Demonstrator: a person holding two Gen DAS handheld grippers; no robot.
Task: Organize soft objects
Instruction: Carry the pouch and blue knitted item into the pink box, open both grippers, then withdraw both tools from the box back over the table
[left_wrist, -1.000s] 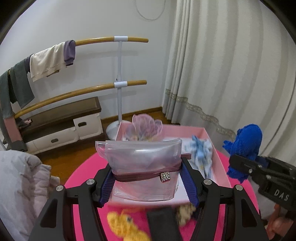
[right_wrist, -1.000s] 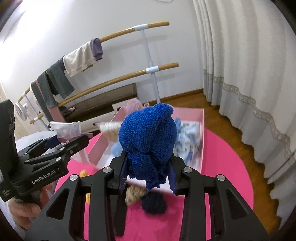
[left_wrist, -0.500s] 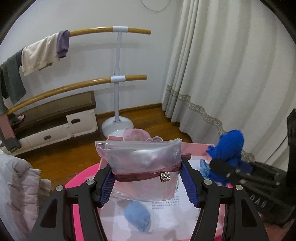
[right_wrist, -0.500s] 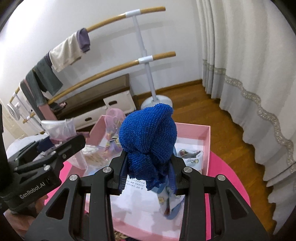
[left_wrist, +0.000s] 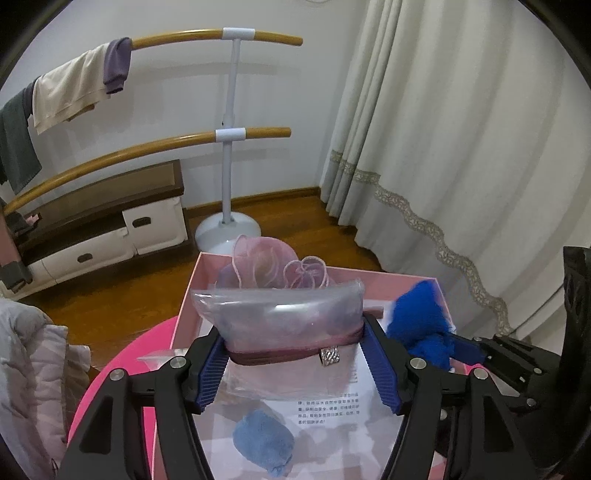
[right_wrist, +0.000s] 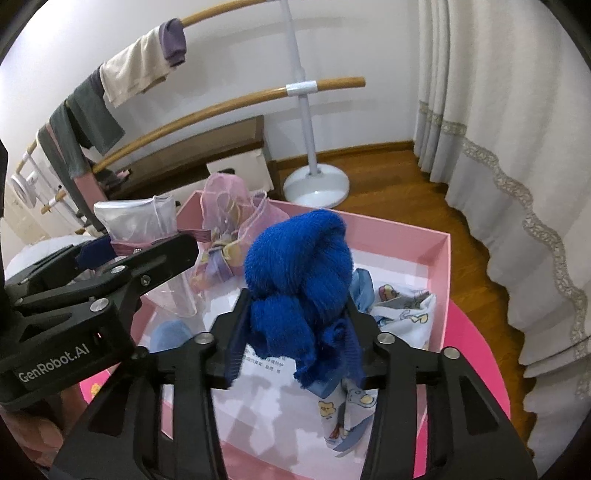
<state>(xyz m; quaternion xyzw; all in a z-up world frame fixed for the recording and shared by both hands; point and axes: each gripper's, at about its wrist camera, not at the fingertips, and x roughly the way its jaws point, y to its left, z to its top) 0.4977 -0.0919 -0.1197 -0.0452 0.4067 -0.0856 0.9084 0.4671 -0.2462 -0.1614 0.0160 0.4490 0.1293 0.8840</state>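
A clear pouch (left_wrist: 280, 314) with a maroon zip band stands upright between the pads of my left gripper (left_wrist: 295, 332). Its jaws are opening, though the pads still touch the pouch's sides. It hangs over the left half of the pink box (left_wrist: 188, 295). My right gripper (right_wrist: 297, 306) is over the box's right half with a blue knitted piece (right_wrist: 299, 254) between its pads. Those jaws are also opening, and the knit still fills the gap. In the right wrist view the left gripper (right_wrist: 144, 247) and pouch (right_wrist: 136, 218) sit at the left. The left wrist view has the right gripper (left_wrist: 461, 349) and knit (left_wrist: 417, 321) at the right.
Inside the box (right_wrist: 447, 266) lie a pink organza bag (left_wrist: 266, 262), a small light-blue cloth (left_wrist: 262, 443), a cartoon-print cloth (right_wrist: 402, 310) and a printed sheet (left_wrist: 328, 410). The box rests on a round pink table (right_wrist: 480, 369). A quilted jacket (left_wrist: 33, 369) lies left; a barre stand (left_wrist: 227, 230) and curtain (left_wrist: 461, 147) stand behind.
Both grippers have moved forward and down from the table's front to above the box. The right fingers have spread a little and the blue knit has loosened and sagged between them.
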